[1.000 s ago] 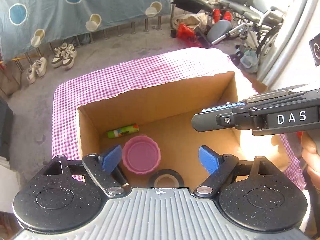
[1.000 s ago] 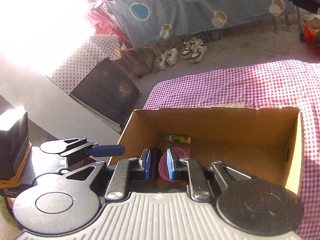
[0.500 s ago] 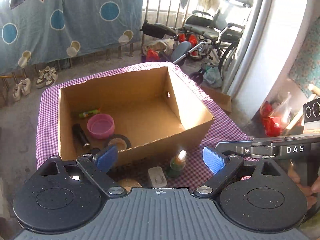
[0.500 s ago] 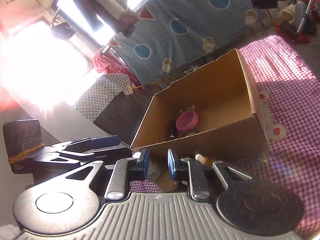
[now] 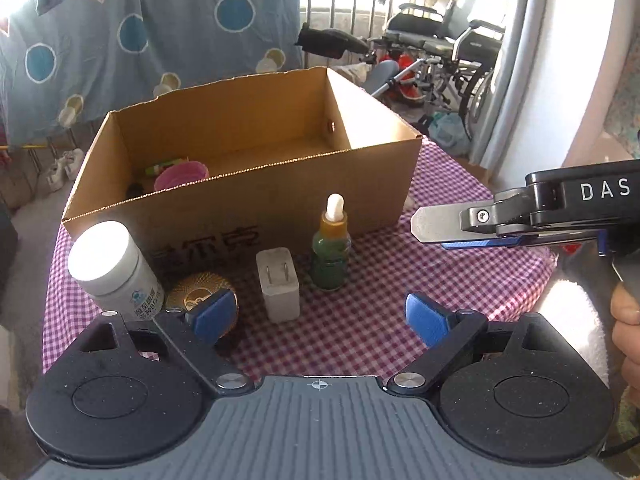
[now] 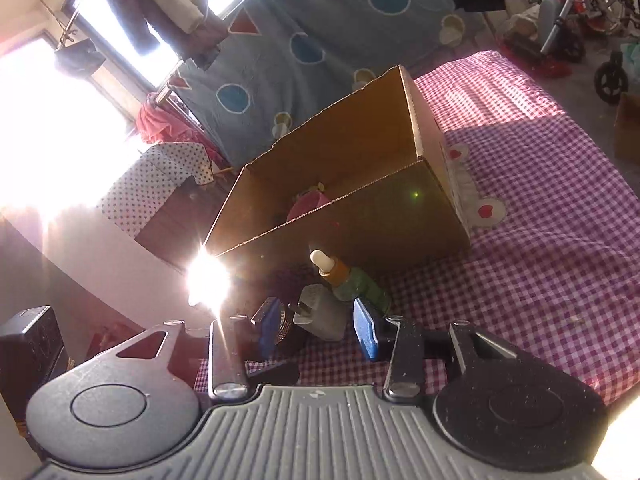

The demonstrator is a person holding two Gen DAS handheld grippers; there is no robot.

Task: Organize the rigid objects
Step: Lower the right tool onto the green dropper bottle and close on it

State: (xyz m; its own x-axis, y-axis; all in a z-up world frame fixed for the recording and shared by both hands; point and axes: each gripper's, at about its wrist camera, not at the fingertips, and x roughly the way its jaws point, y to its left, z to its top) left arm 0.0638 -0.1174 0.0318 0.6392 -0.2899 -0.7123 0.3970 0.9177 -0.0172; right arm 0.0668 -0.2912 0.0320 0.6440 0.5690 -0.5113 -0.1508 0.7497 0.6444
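An open cardboard box (image 5: 248, 204) stands on the pink checked tablecloth (image 5: 420, 280) and holds a pink bowl (image 5: 182, 172) and a green stick (image 5: 164, 168). In front of it stand a white pill bottle (image 5: 108, 264), a gold round tin (image 5: 196, 290), a white charger plug (image 5: 278, 284) and a green dropper bottle (image 5: 331, 248). My left gripper (image 5: 320, 316) is open and empty, just short of the plug. My right gripper (image 6: 318, 330) has its jaws opening; the plug (image 6: 320, 312) and the dropper bottle (image 6: 352, 280) lie ahead of it, untouched. From the left wrist, the right gripper (image 5: 432, 236) hovers right of the bottle.
A blue patterned sheet (image 5: 140, 40) hangs behind the table. Wheelchairs (image 5: 440, 52) and clutter stand at the back right. A person's hand (image 5: 626, 320) holds the right gripper at the table's right edge. Sun glare (image 6: 208, 276) hides the pill bottle in the right wrist view.
Both grippers pulled back from above the box and came lower, in front of its near wall. The right jaws went from shut to parted. The items in front of the box came into view.
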